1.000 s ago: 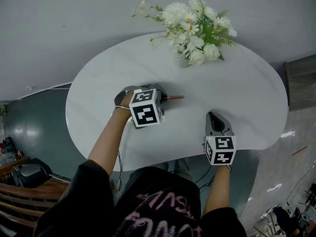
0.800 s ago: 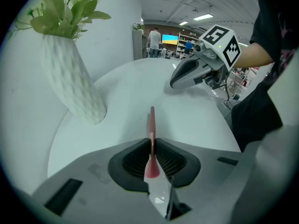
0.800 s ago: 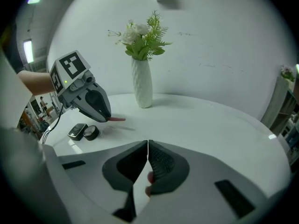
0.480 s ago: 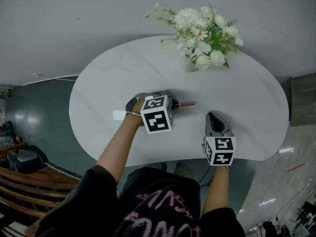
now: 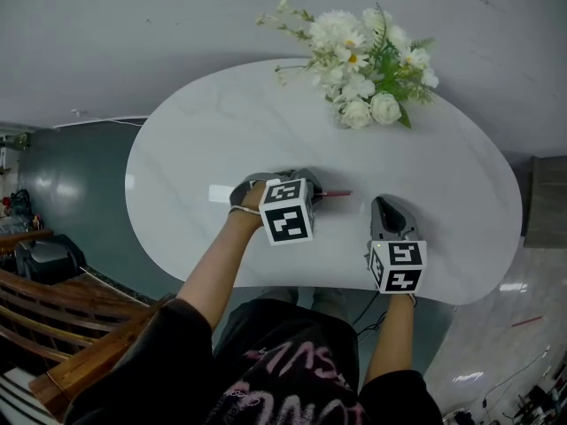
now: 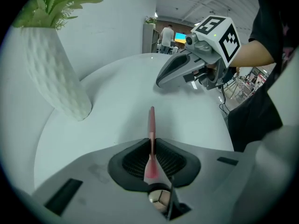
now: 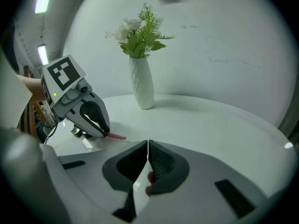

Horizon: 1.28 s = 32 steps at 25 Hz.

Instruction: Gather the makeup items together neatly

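My left gripper [image 5: 312, 189] is shut on a slim pink makeup stick [image 5: 337, 193] just above the white oval table [image 5: 443, 166]. The stick pokes out to the right, toward my right gripper [image 5: 381, 204]. In the left gripper view the pink stick [image 6: 152, 125] runs straight out from between the jaws of the left gripper [image 6: 152, 143], pointing at the right gripper [image 6: 161, 80]. My right gripper [image 7: 148, 143] rests near the table's front edge, shut, with nothing seen between its pads. From there the left gripper [image 7: 105, 132] and the stick's tip [image 7: 117, 136] show at the left.
A white ribbed vase [image 7: 142, 85] of white flowers [image 5: 359, 56] stands at the table's far side, close to the left gripper in its own view, where the vase [image 6: 58, 73] fills the left. A wooden chair [image 5: 53, 326] stands at the lower left, off the table.
My left gripper has carried the pink stick a little to the right, closer to the right gripper. The right gripper has stayed in place. The head camera has shifted slightly.
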Each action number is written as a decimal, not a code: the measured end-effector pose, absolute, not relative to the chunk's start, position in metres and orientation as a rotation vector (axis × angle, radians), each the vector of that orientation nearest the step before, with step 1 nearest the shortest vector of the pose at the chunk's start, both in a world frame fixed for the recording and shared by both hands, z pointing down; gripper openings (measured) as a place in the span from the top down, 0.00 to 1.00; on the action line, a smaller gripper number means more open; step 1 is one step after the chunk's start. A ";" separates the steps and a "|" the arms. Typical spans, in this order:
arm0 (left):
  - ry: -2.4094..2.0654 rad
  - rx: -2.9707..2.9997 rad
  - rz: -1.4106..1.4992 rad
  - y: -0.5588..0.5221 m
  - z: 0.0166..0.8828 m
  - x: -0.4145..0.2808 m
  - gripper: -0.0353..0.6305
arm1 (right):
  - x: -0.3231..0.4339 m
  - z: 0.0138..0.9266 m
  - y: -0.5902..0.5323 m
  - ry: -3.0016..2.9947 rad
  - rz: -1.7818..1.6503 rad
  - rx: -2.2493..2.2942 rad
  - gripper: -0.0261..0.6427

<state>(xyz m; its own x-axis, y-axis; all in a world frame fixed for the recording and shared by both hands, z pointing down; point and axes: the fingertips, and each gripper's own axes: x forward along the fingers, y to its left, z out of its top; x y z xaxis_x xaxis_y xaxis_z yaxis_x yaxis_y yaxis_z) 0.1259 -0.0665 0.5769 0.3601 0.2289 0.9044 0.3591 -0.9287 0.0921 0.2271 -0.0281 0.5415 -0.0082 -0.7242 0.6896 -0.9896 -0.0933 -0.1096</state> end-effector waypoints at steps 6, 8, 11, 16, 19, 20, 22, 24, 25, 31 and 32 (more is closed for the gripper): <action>-0.512 -2.459 -1.653 -0.067 0.586 0.126 0.87 | 0.234 0.546 -0.026 -1.786 0.873 1.839 0.86; -0.505 -2.456 -1.658 -0.068 0.587 0.126 0.87 | 0.236 0.547 -0.025 -1.788 0.874 1.833 0.86; -0.502 -2.450 -1.661 -0.068 0.587 0.126 0.87 | 0.238 0.547 -0.024 -1.792 0.876 1.833 0.86; -0.492 -2.465 -1.651 -0.065 0.583 0.126 0.87 | 0.237 0.545 -0.024 -1.802 0.868 1.831 0.86; -0.442 -2.487 -1.625 -0.069 0.577 0.127 0.85 | 0.234 0.541 -0.025 -1.814 0.856 1.827 0.86; -0.421 -2.491 -1.618 -0.071 0.574 0.126 0.85 | 0.233 0.540 -0.026 -1.818 0.851 1.825 0.86; -0.371 -2.510 -1.604 -0.075 0.570 0.123 0.85 | 0.230 0.537 -0.027 -1.828 0.843 1.821 0.86; -0.312 -2.542 -1.583 -0.080 0.564 0.119 0.85 | 0.227 0.535 -0.029 -1.839 0.837 1.815 0.86; -0.285 -2.557 -1.571 -0.082 0.560 0.117 0.85 | 0.225 0.534 -0.031 -1.845 0.833 1.811 0.86; -0.158 -2.617 -1.552 -0.092 0.546 0.094 0.87 | 0.204 0.528 -0.046 -1.904 0.789 1.758 0.86; -0.134 -2.625 -1.552 -0.094 0.545 0.089 0.87 | 0.199 0.526 -0.049 -1.915 0.779 1.745 0.86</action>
<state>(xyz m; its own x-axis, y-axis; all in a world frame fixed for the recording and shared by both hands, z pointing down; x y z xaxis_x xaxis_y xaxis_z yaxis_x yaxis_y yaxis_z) 0.0886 -0.0940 0.5449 0.4799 0.0303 0.8768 0.1209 -0.9922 -0.0319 0.1993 -0.0486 0.5263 -0.1137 -0.7486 0.6531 -0.9920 0.0490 -0.1165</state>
